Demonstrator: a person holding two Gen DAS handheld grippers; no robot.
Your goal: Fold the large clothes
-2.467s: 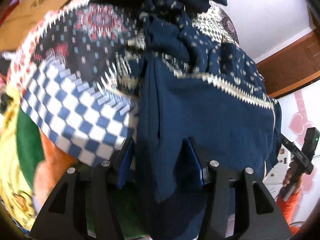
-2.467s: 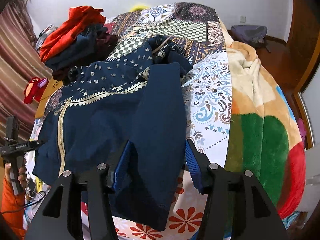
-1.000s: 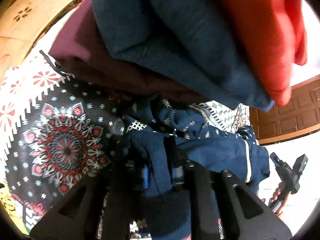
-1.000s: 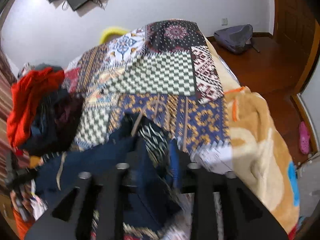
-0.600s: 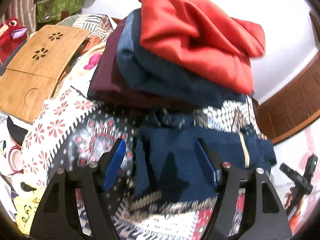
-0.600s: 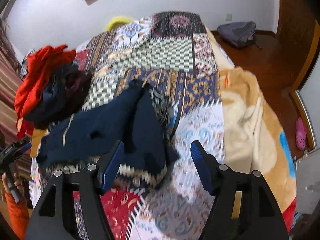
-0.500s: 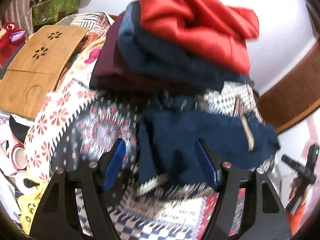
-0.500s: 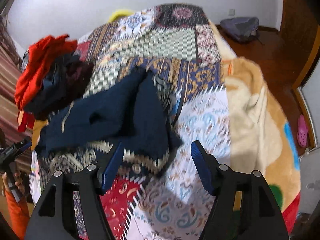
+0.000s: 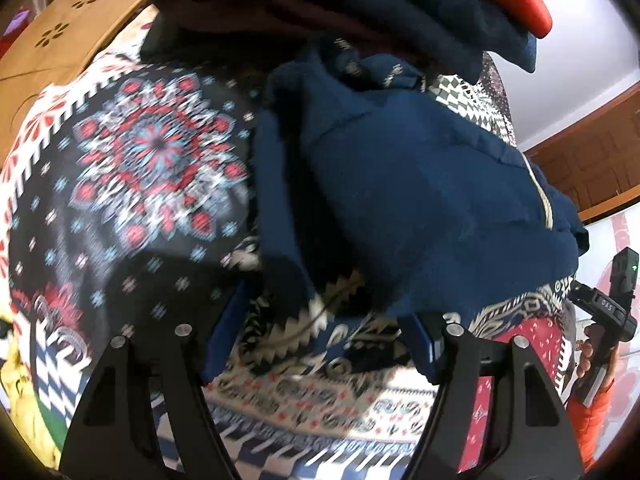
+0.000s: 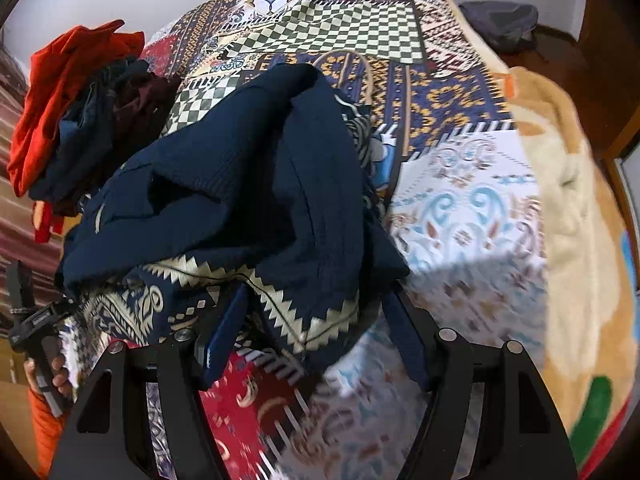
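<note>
While the navy garment [image 10: 256,184] lies bunched on the patchwork bedspread [image 10: 460,208], both grippers point down at its near edge with their fingers spread wide. The left gripper [image 9: 324,340] has just been opening; its blue fingers [image 9: 224,328] stand apart on either side of the zigzag-trimmed hem, pressing on nothing. The right gripper [image 10: 316,332] has likewise just been opening and holds nothing, though the hem's corner droops between its fingers [image 10: 224,332]. Behind the garment, a pile of red, blue and maroon clothes [image 10: 76,108] sits on the bed. A wooden board [image 9: 60,44] lies beyond the bed's edge in the left wrist view.
</note>
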